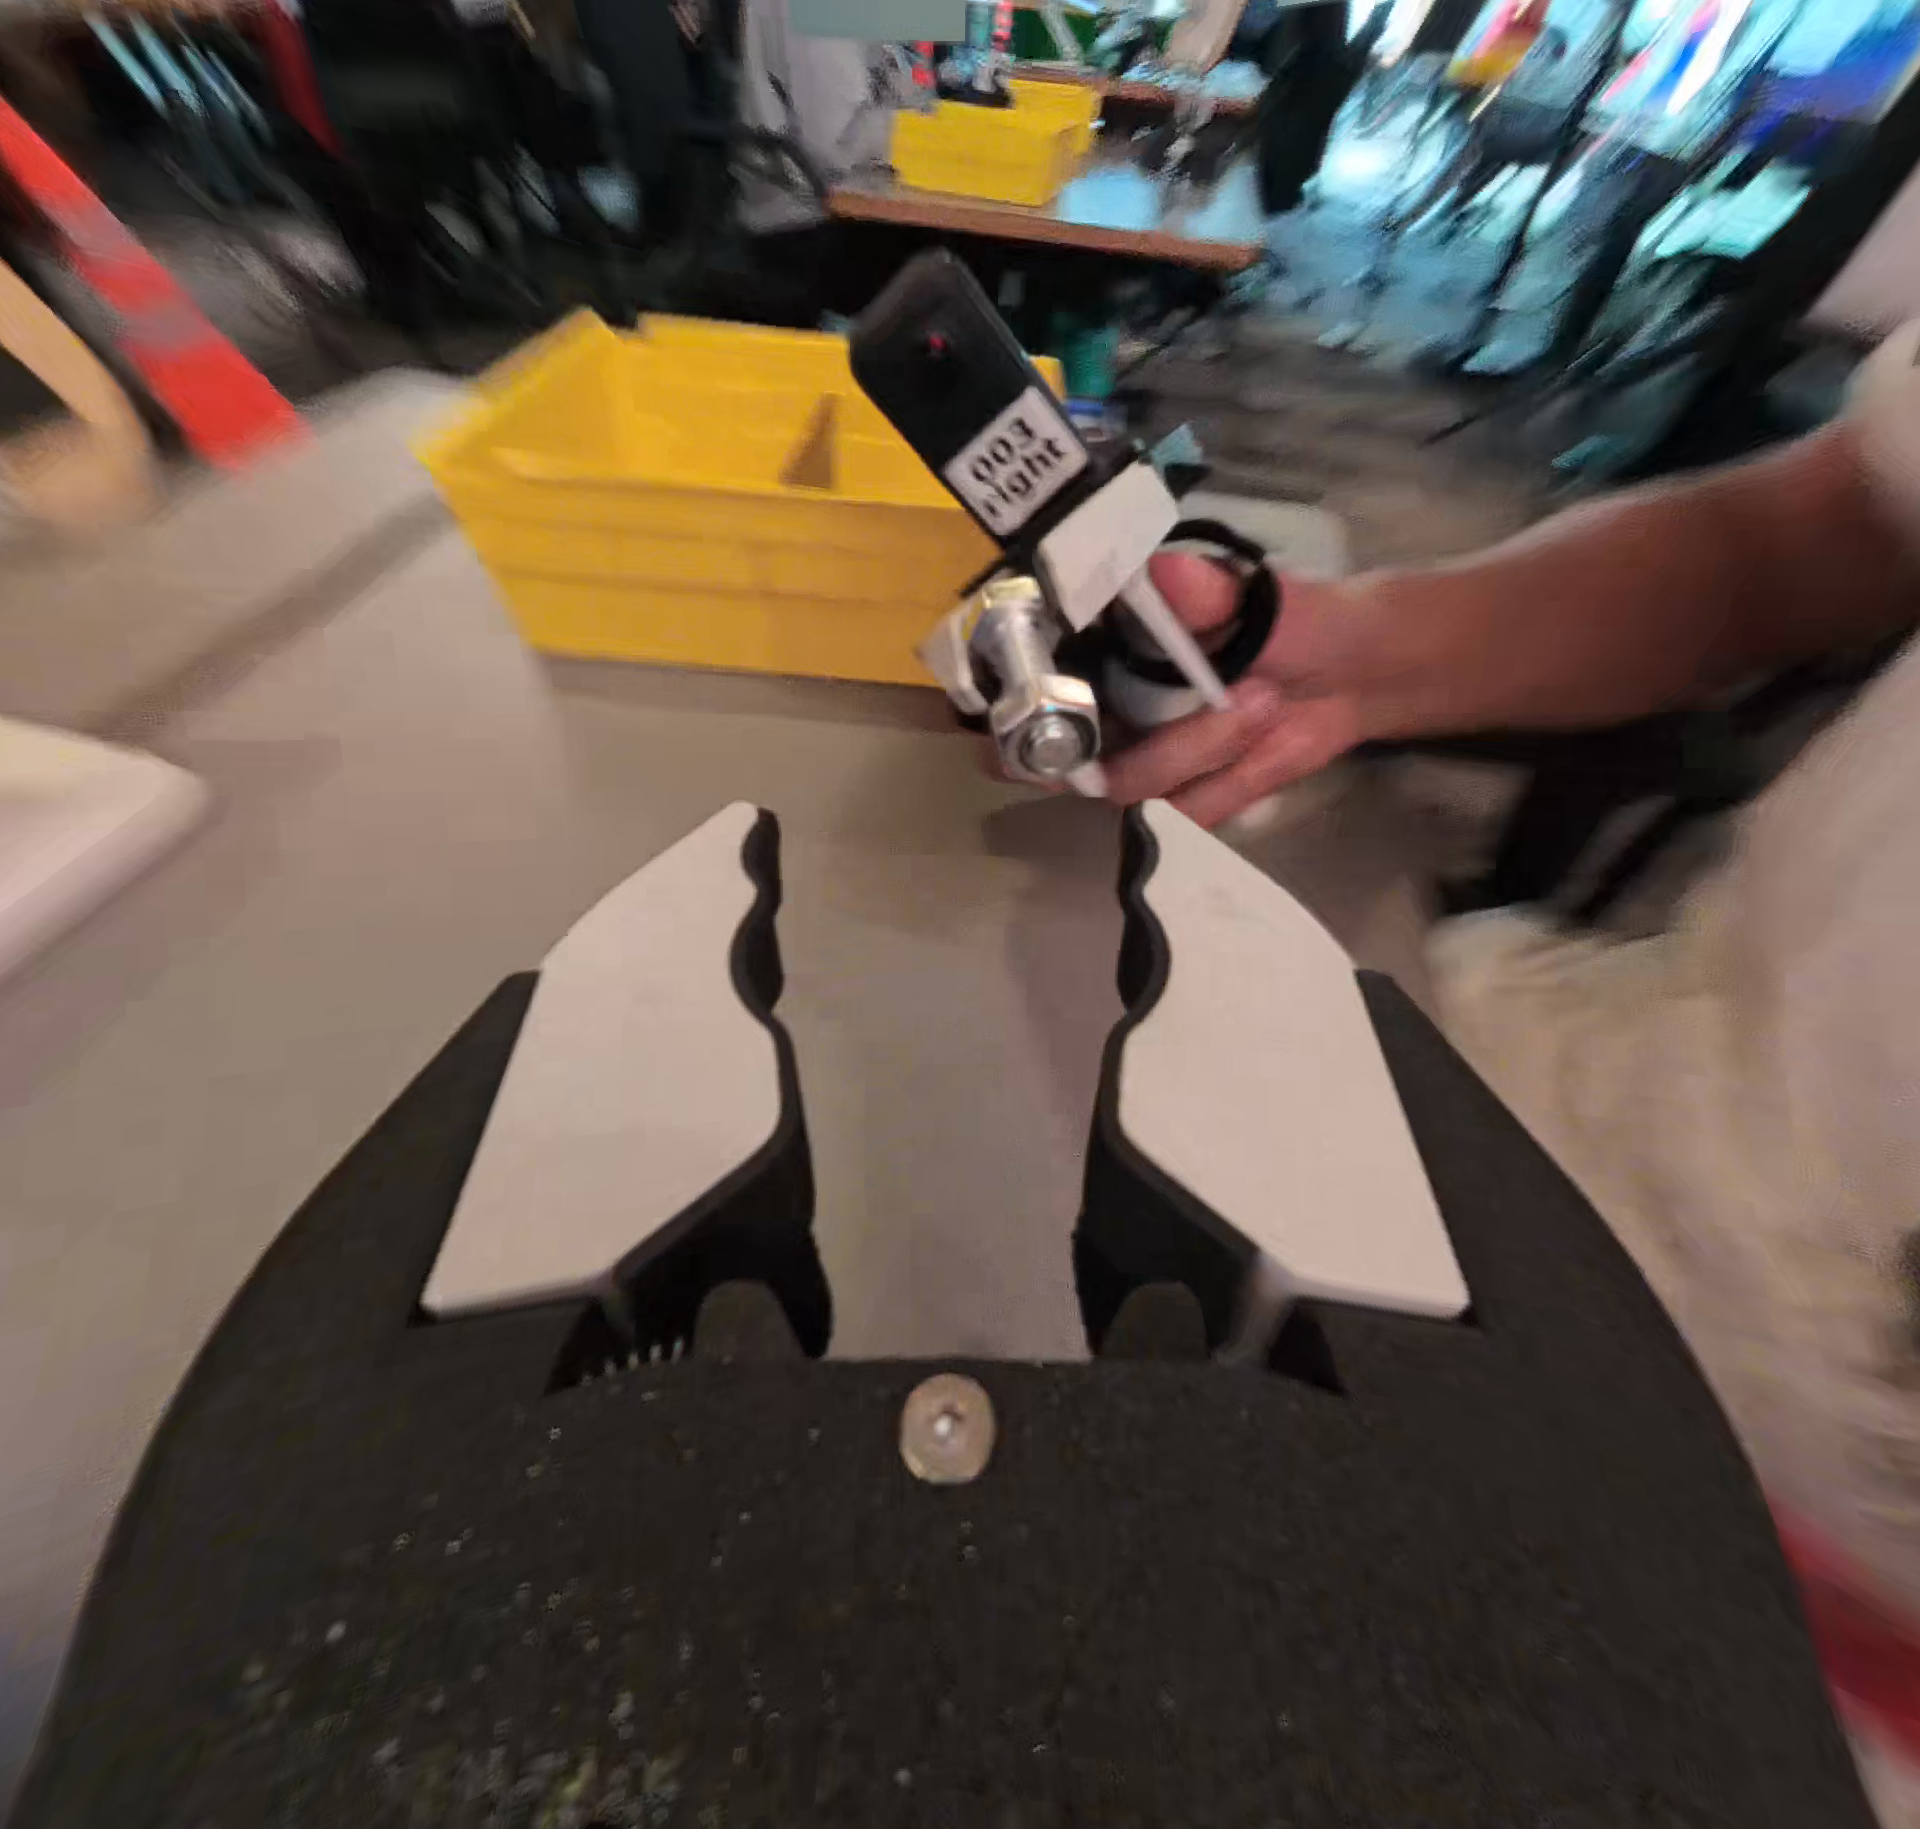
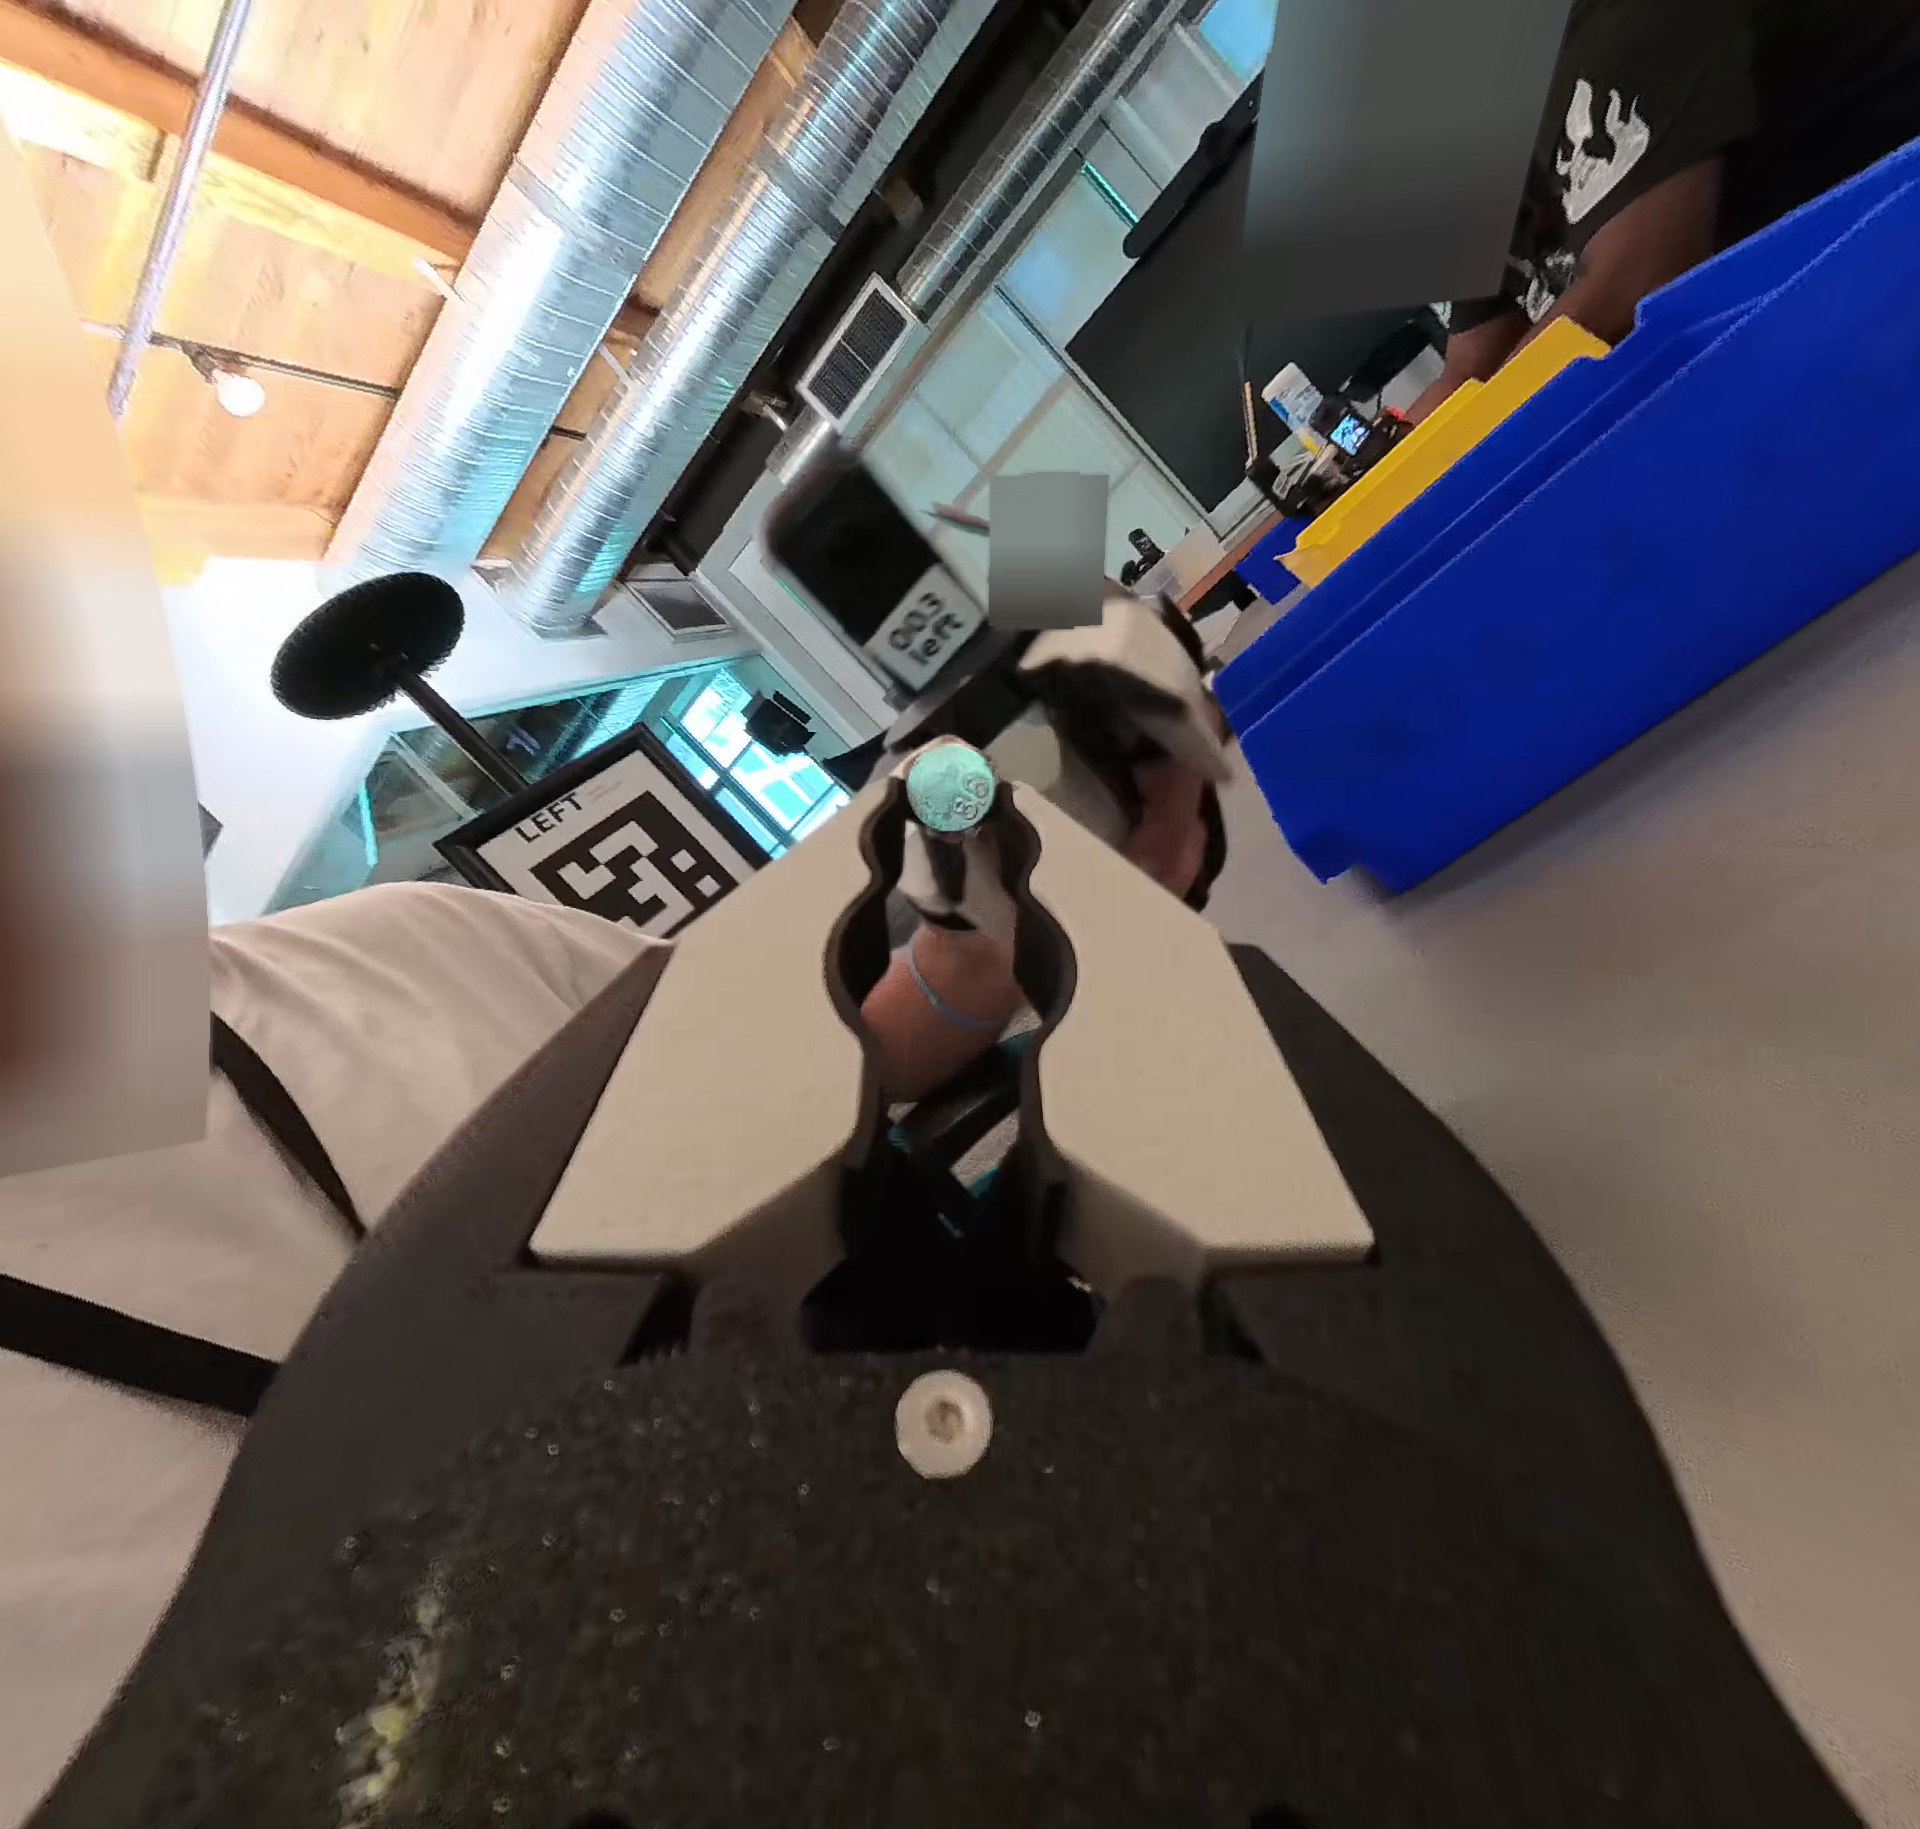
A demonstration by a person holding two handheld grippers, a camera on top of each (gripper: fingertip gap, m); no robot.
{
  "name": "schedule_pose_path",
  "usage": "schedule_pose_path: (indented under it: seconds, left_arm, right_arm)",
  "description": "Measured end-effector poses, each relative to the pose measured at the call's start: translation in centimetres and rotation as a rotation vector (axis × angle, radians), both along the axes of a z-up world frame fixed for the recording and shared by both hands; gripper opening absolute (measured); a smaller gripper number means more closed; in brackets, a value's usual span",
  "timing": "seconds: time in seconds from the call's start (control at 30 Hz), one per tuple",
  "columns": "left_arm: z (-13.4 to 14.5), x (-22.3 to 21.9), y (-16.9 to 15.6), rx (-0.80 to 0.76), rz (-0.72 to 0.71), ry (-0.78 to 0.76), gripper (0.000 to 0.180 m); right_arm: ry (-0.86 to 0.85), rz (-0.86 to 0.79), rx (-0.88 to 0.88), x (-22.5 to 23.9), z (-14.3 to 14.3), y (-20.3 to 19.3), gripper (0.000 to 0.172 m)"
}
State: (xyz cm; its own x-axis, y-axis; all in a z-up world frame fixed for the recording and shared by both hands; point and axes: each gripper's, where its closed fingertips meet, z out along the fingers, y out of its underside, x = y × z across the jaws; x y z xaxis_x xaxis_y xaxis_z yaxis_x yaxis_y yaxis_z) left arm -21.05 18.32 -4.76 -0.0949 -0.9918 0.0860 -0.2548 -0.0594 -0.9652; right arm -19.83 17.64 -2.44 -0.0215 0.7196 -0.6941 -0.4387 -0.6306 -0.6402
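Bolt (image 1: 1044,683) with nut: rigid, heavy metal, likely slippery; grip along shank | right tongs (image 2: 948,800) clamp bolt | left tongs (image 1: 948,829) wide, empty above desk (image 1: 343,844)

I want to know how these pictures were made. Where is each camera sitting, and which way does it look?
Left wrist view: sits on the left tongs, open, looking across a grey table at a yellow bin; a hand shows.
Right wrist view: sits on the right tongs, tilted up toward ceiling ducts; a blue bin sits right.
Shared: the bolt gripped by the right tongs, and each view shows the other tongs.
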Motion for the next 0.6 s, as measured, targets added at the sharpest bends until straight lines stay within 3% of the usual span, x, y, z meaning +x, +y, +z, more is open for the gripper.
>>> schedule_pose_path:
  seconds: [0.1,0.2,0.3,0.43,0.5,0.6]
  left_arm:
    - [1.7,-0.4,0.7,0.517,0.09,-0.087,0.056]
    - [2.0,-0.6,-0.4,0.798,0.083,-0.069,0.048]
    - [1.2,-0.4,-1.3,0.898,0.037,-0.016,0.047]
    - [0.2,0.1,-1.7,0.899,0.012,0.035,0.043]
    - [0.1,0.2,-1.2,0.913,0.041,0.051,0.023]
    - [0.5,0.2,-0.8,0.848,0.076,0.043,0.018]
  right_arm:
    - [0.003,0.023,-0.037,-0.3,-0.4,0.0,0.017]
    - [0.009,0.044,-0.054,-0.5,-0.6,-0.1,0.017]
    - [0.013,0.047,-0.07,-0.4,-0.7,0.0,0.017]
    - [0.034,0.053,-0.088,-0.3,-0.6,0.1,0.017]
    - [0.031,0.054,-0.091,-0.3,-0.6,0.1,0.016]
    - [0.042,0.048,-0.083,-0.2,-0.4,0.1,0.017]
